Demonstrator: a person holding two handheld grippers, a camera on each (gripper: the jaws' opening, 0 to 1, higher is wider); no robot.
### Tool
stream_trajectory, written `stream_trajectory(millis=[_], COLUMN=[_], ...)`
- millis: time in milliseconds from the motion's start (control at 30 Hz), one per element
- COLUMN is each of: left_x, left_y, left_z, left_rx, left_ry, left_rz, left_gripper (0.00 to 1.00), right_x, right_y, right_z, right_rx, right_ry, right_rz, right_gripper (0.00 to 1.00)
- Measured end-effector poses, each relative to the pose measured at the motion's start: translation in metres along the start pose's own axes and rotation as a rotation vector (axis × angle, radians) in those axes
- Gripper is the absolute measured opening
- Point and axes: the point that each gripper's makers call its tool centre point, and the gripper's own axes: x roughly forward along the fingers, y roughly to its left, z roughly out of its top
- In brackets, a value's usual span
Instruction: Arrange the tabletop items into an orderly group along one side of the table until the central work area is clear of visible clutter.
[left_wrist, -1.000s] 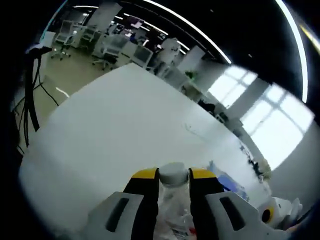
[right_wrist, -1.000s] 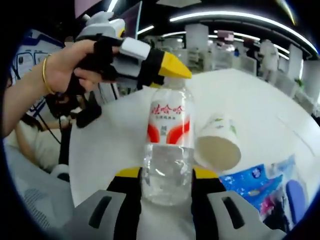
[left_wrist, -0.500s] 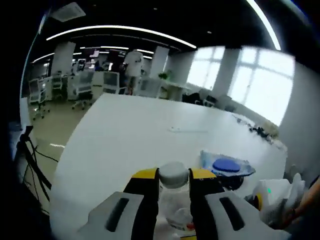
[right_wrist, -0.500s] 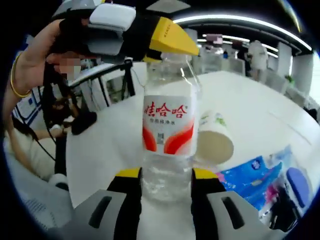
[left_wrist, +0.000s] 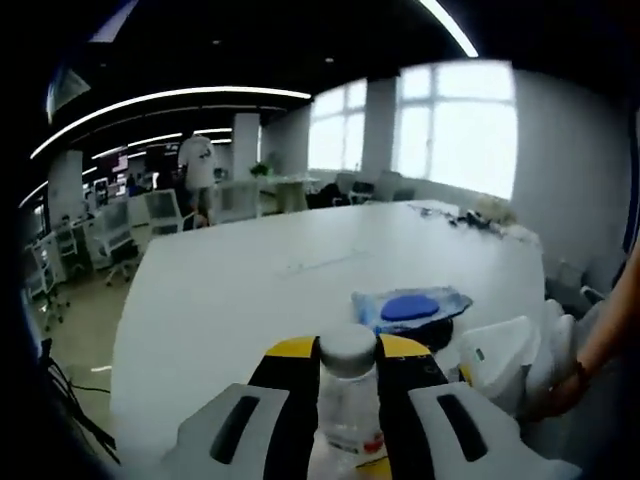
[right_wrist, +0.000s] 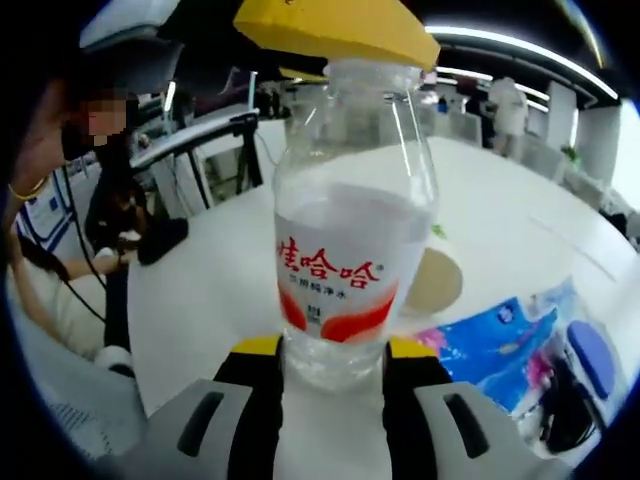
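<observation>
Water bottle (right_wrist: 352, 240) clamped at both ends above the white table (left_wrist: 250, 290).

The right gripper view shows its red-and-white label, a paper cup (right_wrist: 437, 283) and a blue packet (right_wrist: 500, 340) behind; the left gripper view shows its white cap (left_wrist: 347, 345). The left hand-held gripper (left_wrist: 347, 352) pinches the cap; the right hand-held gripper (right_wrist: 333, 352) pinches the base.

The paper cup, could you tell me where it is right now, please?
In the right gripper view, the paper cup lies on its side on the white table, behind the held water bottle and beside the blue packet.
</observation>
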Motion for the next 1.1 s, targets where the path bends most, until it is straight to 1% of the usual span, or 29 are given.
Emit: stream_trajectory(millis=[67, 300, 367, 500, 600, 700, 800, 833, 867, 900, 933, 967, 1000, 1067, 1100], left_x=[-0.002, -0.012, -0.014, -0.021, -0.022, -0.021, -0.02, -0.02, -0.019, -0.02, -0.02, -0.021, -0.021, -0.021, -0.021], left_y=[-0.003, -0.017, -0.018, -0.02, -0.021, -0.021, -0.021, -0.019, -0.019, -0.018, -0.015, -0.014, -0.015, -0.013, -0.011], left_z=[-0.001, -0.005, -0.006, -0.01, -0.011, -0.01, -0.01, -0.01, -0.01, -0.009, -0.004, 0.001, 0.003, 0.001, 0.0], left_rx=[0.02, 0.093, 0.093, 0.112, 0.118, 0.12, 0.119, 0.104, 0.096, 0.095, 0.089, 0.077, 0.064, 0.041, 0.04], left_ry=[0.004, 0.007, 0.005, 0.008, -0.003, -0.006, -0.018, -0.024, -0.035, -0.052, -0.087, -0.13, -0.147, -0.141, -0.14], left_rz=[-0.004, -0.041, -0.044, -0.06, -0.067, -0.066, -0.046, -0.031, -0.027, -0.018, 0.01, 0.025, 0.029, 0.048, 0.062], left_gripper=[0.2, 0.2, 0.2, 0.2, 0.2, 0.2, 0.21, 0.21, 0.23, 0.27, 0.29, 0.31, 0.34, 0.39, 0.44], right_x=[0.0, -0.002, -0.002, 0.0, 0.001, 0.0, -0.001, -0.001, -0.003, -0.004, -0.004, -0.004, -0.005, -0.009, -0.01], right_y=[0.0, 0.002, 0.002, 0.003, 0.005, 0.005, 0.007, 0.008, 0.007, 0.007, 0.008, 0.011, 0.01, 0.007, 0.009], right_z=[-0.002, -0.006, -0.006, -0.01, -0.011, -0.012, -0.011, -0.011, -0.01, -0.007, -0.007, 0.0, 0.003, 0.007, 0.012], right_rx=[-0.009, -0.015, -0.013, 0.028, 0.064, 0.065, 0.065, 0.066, 0.064, 0.051, 0.043, 0.025, 0.018, 0.007, 0.017], right_ry=[-0.005, -0.025, -0.026, -0.016, -0.027, -0.045, -0.055, -0.058, -0.068, -0.084, -0.088, -0.121, -0.137, -0.156, -0.179], right_rz=[-0.026, -0.071, -0.079, -0.082, -0.07, -0.068, -0.051, -0.049, -0.048, -0.043, -0.036, -0.009, -0.009, -0.016, 0.007], right_gripper=[0.35, 0.35, 0.34, 0.34, 0.34, 0.34, 0.37, 0.38, 0.39, 0.42, 0.45, 0.48, 0.51, 0.54, 0.57])
